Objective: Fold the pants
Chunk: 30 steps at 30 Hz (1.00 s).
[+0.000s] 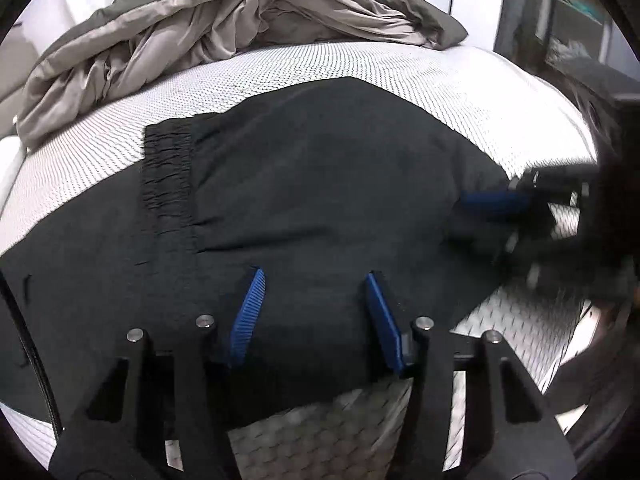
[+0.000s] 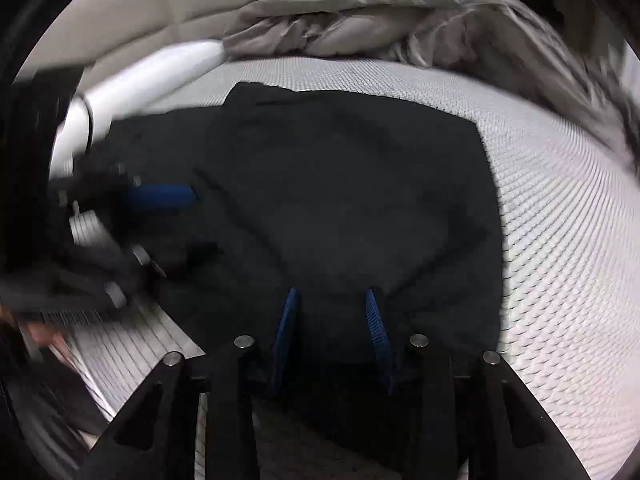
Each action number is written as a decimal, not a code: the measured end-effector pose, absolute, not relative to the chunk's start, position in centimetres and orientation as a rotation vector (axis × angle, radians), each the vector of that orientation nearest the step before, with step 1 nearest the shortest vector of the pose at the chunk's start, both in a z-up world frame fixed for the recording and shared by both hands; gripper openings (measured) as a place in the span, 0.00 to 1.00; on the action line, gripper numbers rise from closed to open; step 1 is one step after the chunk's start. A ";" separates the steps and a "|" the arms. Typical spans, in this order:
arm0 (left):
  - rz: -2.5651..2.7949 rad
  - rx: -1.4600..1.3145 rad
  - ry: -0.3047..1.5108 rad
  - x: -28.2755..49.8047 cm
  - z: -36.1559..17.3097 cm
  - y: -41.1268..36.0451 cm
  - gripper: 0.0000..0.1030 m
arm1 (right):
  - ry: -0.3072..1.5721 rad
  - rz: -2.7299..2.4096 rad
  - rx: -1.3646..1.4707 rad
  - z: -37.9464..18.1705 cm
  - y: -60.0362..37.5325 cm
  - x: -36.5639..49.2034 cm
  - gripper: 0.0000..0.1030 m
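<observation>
Left gripper (image 1: 316, 276): you held its blue-padded jaws spread apart over the black fabric pants (image 1: 320, 184).
Pants: they lay flat under and ahead of both grippers on the white textured mattress (image 1: 460, 80).
Right gripper (image 2: 333, 294): your jaws stood parted over the cloth.
Beyond: a rumpled grey duvet (image 1: 224, 12).

Black pants spread out on the bed, both grippers over them

The pants (image 2: 340, 200) lie fairly flat on the white textured mattress (image 2: 560, 220). The right gripper (image 2: 332, 300) sits at their near edge, blue fingers (image 2: 286, 328) apart with dark cloth between them. The left gripper (image 2: 160, 196) comes in blurry from the left, one blue finger over the fabric. A crumpled grey blanket (image 2: 380, 16) is heaped at the back.
</observation>
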<state>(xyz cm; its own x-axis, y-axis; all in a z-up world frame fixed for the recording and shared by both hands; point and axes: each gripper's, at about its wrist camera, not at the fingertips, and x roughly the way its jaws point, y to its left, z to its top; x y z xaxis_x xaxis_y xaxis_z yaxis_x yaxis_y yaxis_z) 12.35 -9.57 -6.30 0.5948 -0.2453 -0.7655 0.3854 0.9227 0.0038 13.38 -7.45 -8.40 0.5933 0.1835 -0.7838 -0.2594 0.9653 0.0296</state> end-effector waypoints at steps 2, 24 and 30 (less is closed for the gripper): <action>-0.338 0.160 0.878 12.3 -6.7 -7.7 0.49 | 0.924 0.168 -0.075 -8.1 -10.4 13.0 0.35; -0.317 0.085 0.913 13.5 -5.7 -5.6 0.48 | 0.924 0.073 0.002 -8.2 -14.0 14.1 0.38; -0.284 0.030 0.812 14.3 -2.9 -6.7 0.48 | 0.787 0.140 0.138 -5.1 -14.3 13.7 0.39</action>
